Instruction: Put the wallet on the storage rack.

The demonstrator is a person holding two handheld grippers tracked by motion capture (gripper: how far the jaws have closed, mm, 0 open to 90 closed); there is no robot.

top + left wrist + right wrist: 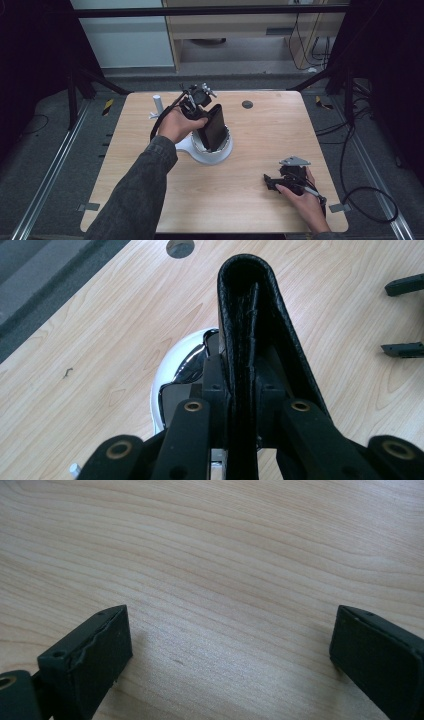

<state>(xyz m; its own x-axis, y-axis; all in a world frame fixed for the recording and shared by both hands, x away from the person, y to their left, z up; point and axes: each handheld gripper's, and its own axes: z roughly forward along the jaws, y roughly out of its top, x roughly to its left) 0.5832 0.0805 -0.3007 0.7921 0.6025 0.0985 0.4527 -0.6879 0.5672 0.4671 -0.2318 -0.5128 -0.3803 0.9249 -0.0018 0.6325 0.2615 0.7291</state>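
Gripping a folded black case (pixel 260 315), the left claw (pixel 245 390) is clamped tight on it, holding it upright over the white round stand (pixel 212 150) at the tabletop (pixel 260 135) centre. Near right, the right claw (pixel 230 655) rests wide open, holding nothing.

The left gripper (pixel 245 390) has its black jaws clamped on a folded black leather case (pixel 255 315). Beneath it sits a round white base with a shiny chrome rim (pixel 182 360) on the light wooden worktop (pixel 100 340), whose far edge carries a grey round cap (pixel 180 247).
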